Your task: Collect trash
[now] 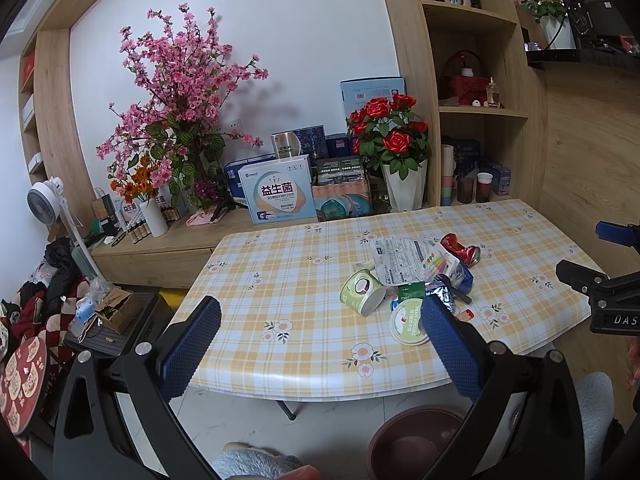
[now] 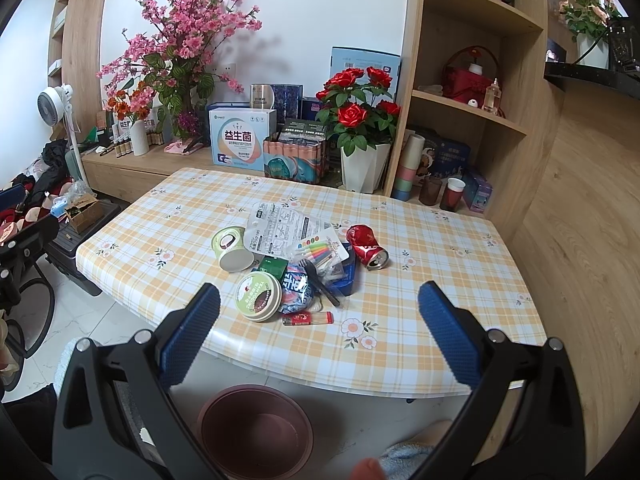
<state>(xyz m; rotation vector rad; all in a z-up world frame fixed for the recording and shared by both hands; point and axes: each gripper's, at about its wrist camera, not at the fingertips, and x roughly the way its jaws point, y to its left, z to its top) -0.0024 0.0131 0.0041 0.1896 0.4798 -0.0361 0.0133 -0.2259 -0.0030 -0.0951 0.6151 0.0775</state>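
Observation:
A heap of trash lies on the checked tablecloth (image 2: 440, 264): a tipped green paper cup (image 2: 230, 250) (image 1: 362, 292), a round green yoghurt lid (image 2: 258, 292) (image 1: 408, 322), a crushed red can (image 2: 366, 246) (image 1: 460, 248), a white printed wrapper (image 2: 280, 228) (image 1: 400, 258), a black plastic fork (image 2: 320, 282) and a small red lighter (image 2: 308, 319). My left gripper (image 1: 320, 336) is open, held before the table's near edge, left of the heap. My right gripper (image 2: 320, 320) is open too, just short of the lighter. A brown bin (image 2: 256, 428) (image 1: 416, 440) stands on the floor below the table edge.
Behind the table a low wooden cabinet (image 1: 168, 244) carries pink blossoms (image 1: 180, 80), boxes and a pot of red roses (image 2: 360, 120). Shelves (image 2: 472, 112) rise at the right. A white fan (image 1: 44, 196), clothes and a cardboard box (image 1: 116, 308) crowd the floor at the left.

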